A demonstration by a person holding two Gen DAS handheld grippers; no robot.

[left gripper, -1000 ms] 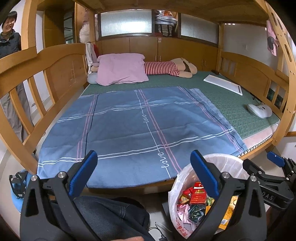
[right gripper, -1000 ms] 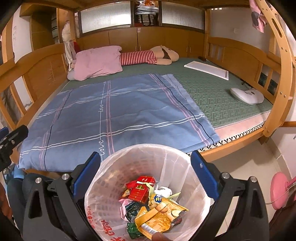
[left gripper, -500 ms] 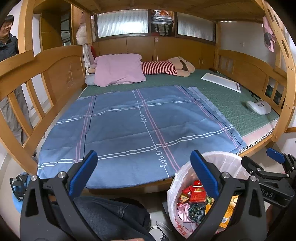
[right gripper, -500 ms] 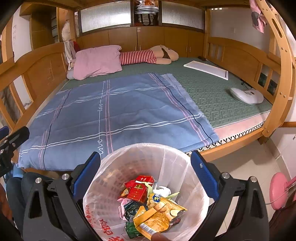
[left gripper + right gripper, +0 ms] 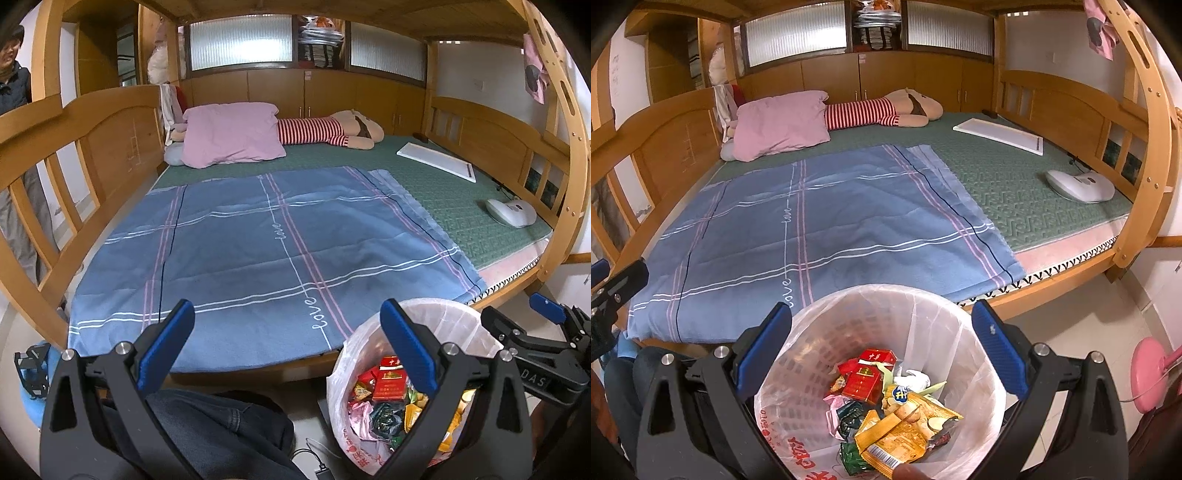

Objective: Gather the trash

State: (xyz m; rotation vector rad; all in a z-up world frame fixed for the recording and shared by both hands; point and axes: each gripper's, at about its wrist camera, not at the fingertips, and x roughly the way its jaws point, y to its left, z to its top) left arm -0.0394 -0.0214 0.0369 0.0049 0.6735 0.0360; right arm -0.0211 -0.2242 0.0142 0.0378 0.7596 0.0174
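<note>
Both claws are held spread wide, nothing pinched in either. The right claw is parked right over the trash bin, a white basket lined with a thin plastic bag, sitting on the floor just off the near edge of the bed. Inside the bin a pile of trash can be seen: a red cigarette pack, an orange snack wrapper, some green and pink wrappers too.

From the left claw, the same bin is seen at the near right, with the right claw beside it. A blue blanket is spread over the bed's left part, a pink pillow and a striped doll lie at the far end, and a white gadget sits on the green mat to the right.
</note>
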